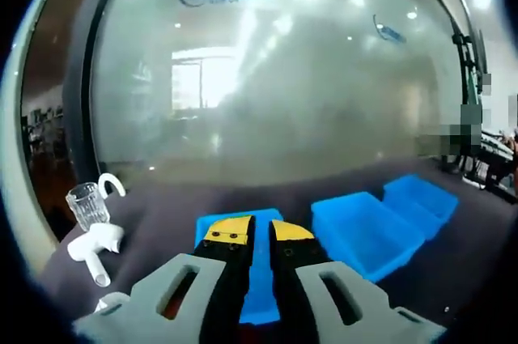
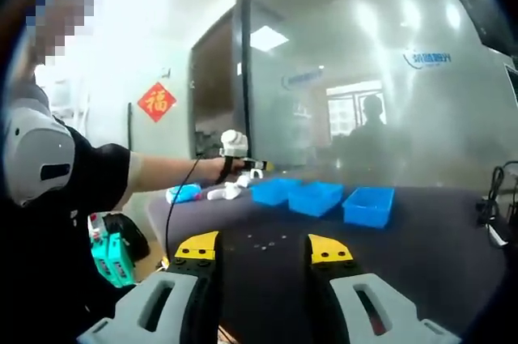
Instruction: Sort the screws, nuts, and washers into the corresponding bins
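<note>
Left tool (image 1: 259, 231), yellow-tipped black jaws nearly together with a slim gap and nothing gripped, poised over the nearest open blue plastic bin (image 1: 261, 275) on the dark purple-grey table (image 1: 162, 222). Just beyond on the right, a second, larger blue bin (image 1: 366, 232), then a third blue bin (image 1: 421, 200) touching it toward the table's far right edge. Near the table's left edge, a clear ribbed glass cup (image 1: 87, 203) upright, a white plastic fitting (image 1: 95, 244) just beside and below it.

Right tool (image 2: 264, 246) spread wide and empty, low over the table's near edge. Between and just past its jaws, a small scatter of tiny dark metal parts (image 2: 267, 241) on the bare cloth, too small to tell screws from nuts or washers. Further on, the three blue bins in a row near the far edge, well apart from the scatter. Reaching over them from the left, a person's bare forearm (image 2: 166, 172) and the left tool.

Behind the table, a frosted glass wall (image 2: 364, 77) with a blue logo, a red diamond decoration (image 2: 156, 101) on the white wall, and a teal case (image 2: 112, 256) on the floor.
</note>
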